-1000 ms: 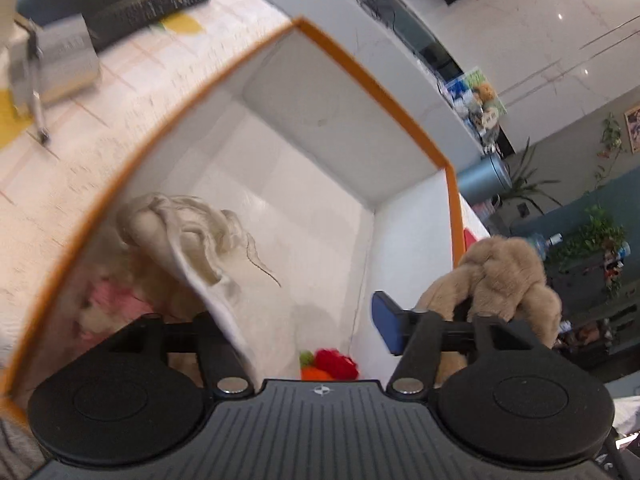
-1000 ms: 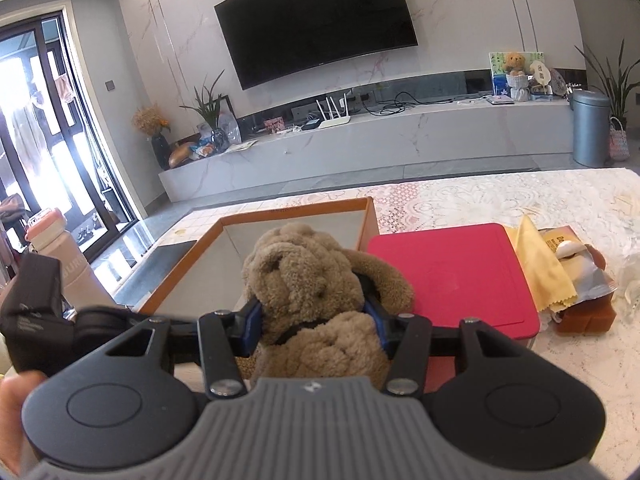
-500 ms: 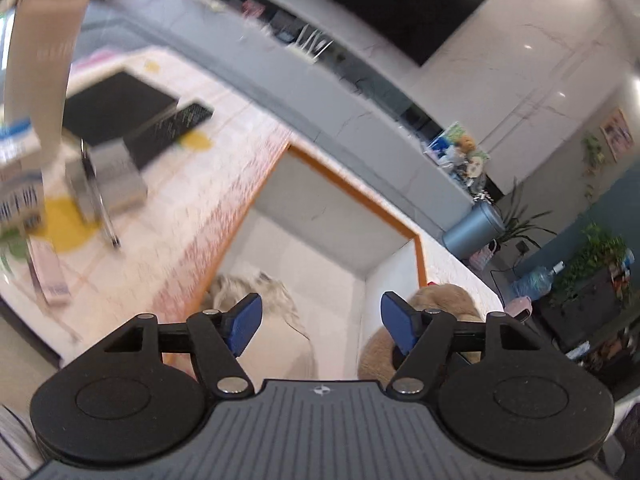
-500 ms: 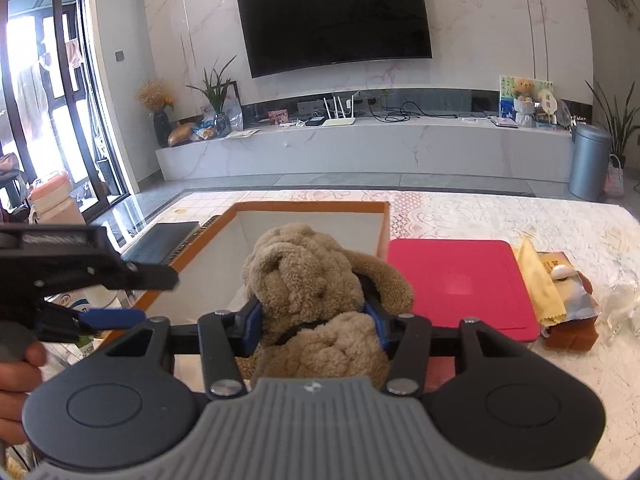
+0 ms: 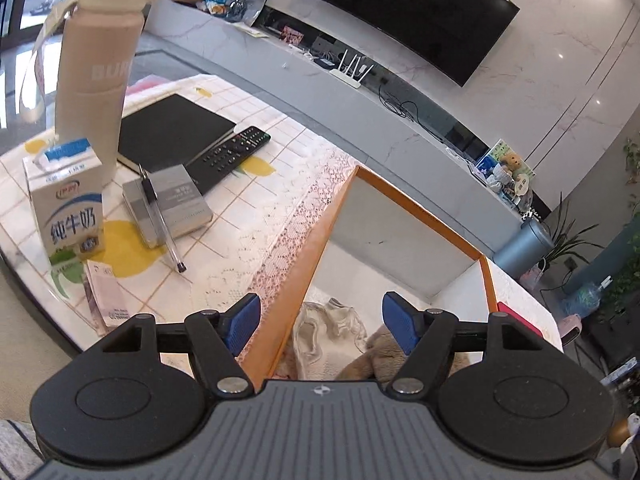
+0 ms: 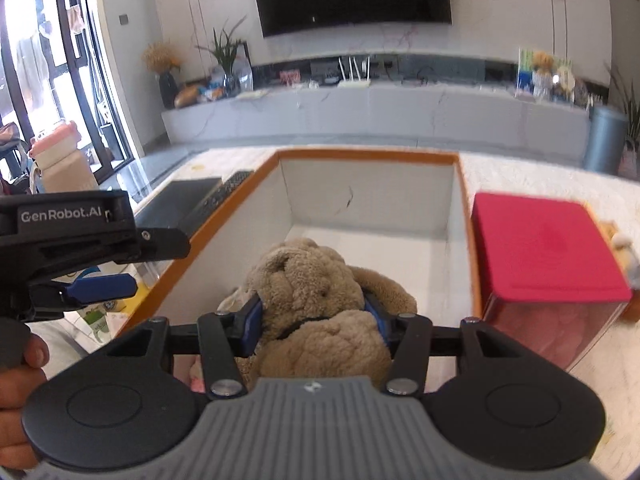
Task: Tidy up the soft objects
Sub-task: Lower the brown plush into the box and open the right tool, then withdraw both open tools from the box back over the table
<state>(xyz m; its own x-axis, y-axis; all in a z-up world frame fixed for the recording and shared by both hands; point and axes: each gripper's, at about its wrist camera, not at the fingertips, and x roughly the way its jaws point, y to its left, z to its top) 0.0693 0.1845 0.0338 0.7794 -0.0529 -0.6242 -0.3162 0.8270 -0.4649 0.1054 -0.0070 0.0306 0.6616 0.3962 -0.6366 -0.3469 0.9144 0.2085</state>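
An orange-rimmed white box stands on the table; it also shows in the left wrist view. My right gripper is shut on a tan plush bear and holds it over the box's near end. My left gripper is open and empty, above the box's left rim, and shows at the left of the right wrist view. A cream soft toy lies inside the box beside the bear.
A red-lidded container stands right of the box. Left of the box are a milk carton, a pink bottle, a grey box with a pen, a remote and a black notebook.
My left gripper let go of the cream toy, rose out of the box and drew back to the left. My right gripper moved the bear forward and down over the box.
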